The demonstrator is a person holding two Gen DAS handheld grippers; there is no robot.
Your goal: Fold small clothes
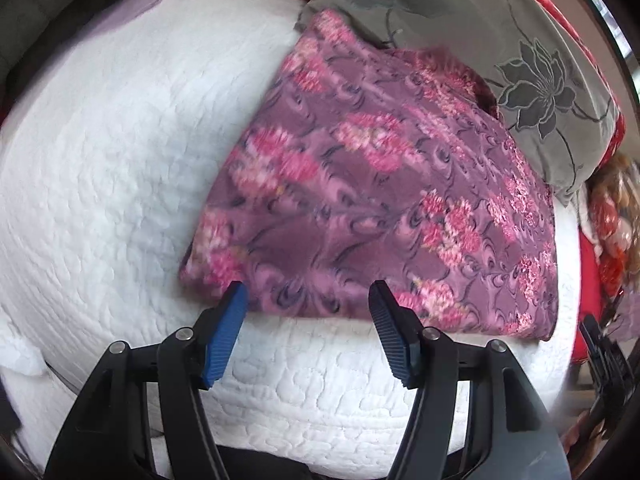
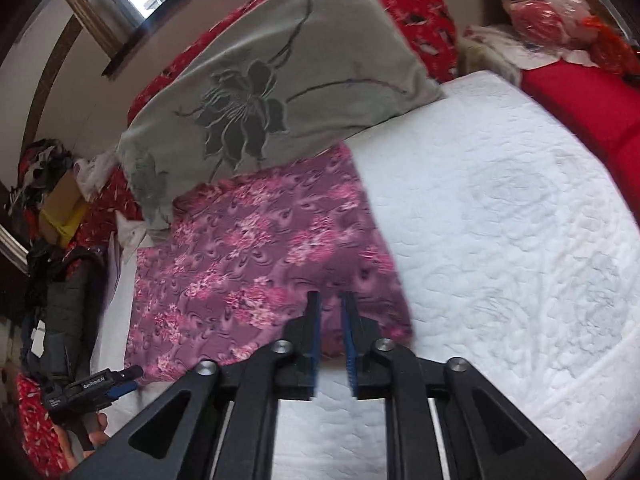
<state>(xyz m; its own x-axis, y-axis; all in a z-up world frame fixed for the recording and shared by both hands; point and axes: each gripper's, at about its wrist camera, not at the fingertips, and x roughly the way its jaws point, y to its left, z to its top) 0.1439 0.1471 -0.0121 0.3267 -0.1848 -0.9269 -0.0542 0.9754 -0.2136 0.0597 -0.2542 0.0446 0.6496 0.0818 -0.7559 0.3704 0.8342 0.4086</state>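
A purple garment with pink flowers (image 1: pixel 380 184) lies folded flat on the white quilted bed (image 1: pixel 120 160). My left gripper (image 1: pixel 308 292) is open, its blue pads just at the garment's near edge, holding nothing. In the right wrist view the same garment (image 2: pixel 256 256) lies ahead. My right gripper (image 2: pixel 331 300) has its jaws nearly closed with a narrow gap, over the garment's near right corner; no cloth shows between the pads. The left gripper (image 2: pixel 120 380) appears at the lower left of that view, and the right gripper at the left wrist view's right edge (image 1: pixel 600 344).
A grey pillow with a dark flower print (image 2: pixel 272 80) lies against the garment's far edge, also seen in the left wrist view (image 1: pixel 500 52). Red patterned bedding (image 2: pixel 412 8) lies behind it. A red seat (image 2: pixel 592 104) stands beside the bed. Clutter and a box (image 2: pixel 60 200) lie left.
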